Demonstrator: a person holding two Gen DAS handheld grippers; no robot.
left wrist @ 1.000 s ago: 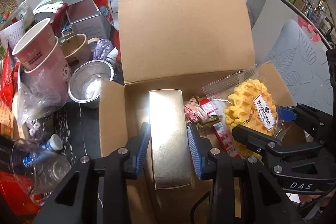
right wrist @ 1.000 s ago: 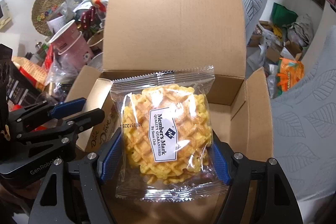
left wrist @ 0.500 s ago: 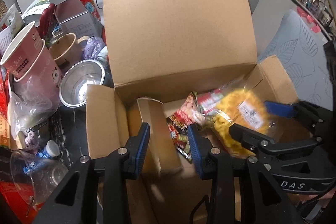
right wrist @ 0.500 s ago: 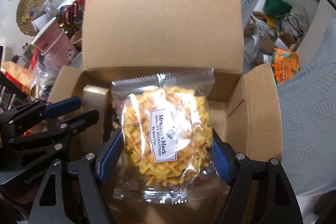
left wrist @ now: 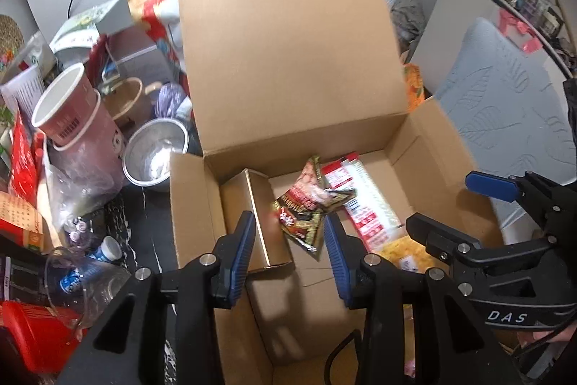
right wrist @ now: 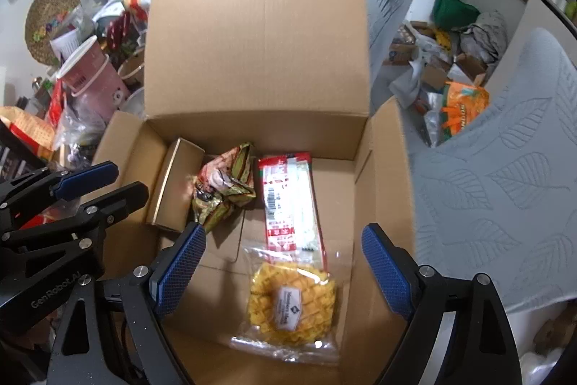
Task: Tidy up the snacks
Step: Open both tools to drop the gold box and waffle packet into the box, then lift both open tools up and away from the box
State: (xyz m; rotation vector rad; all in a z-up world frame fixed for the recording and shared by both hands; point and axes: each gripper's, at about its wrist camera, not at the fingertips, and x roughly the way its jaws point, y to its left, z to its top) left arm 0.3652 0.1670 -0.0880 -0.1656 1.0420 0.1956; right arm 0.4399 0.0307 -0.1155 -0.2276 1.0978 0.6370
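Observation:
An open cardboard box [left wrist: 288, 35] [right wrist: 386, 175] holds the snacks. A gold box [left wrist: 265, 215] [right wrist: 176, 183] lies along its left wall. Beside it lie a crumpled red and gold snack bag [left wrist: 310, 208] [right wrist: 225, 184] and a long red and white pack [left wrist: 364, 201] [right wrist: 290, 204]. A yellow waffle in clear wrap [right wrist: 292, 305] [left wrist: 404, 255] rests on the box floor at the front. My left gripper [left wrist: 290, 258] is open and empty above the box. My right gripper [right wrist: 285, 276] is open and empty above the waffle.
Left of the box stand stacked pink paper cups [left wrist: 72, 118], a steel bowl [left wrist: 155, 157], a tan mug [left wrist: 126, 100] and a plastic bottle [left wrist: 86, 262]. A grey leaf-pattern cushion [right wrist: 497, 175] lies to the right. An orange bag [right wrist: 461, 110] lies on the floor beyond.
My left gripper let go of the gold box, which now lies in the box. My right gripper opened and dropped the waffle onto the box floor. Both grippers pulled back.

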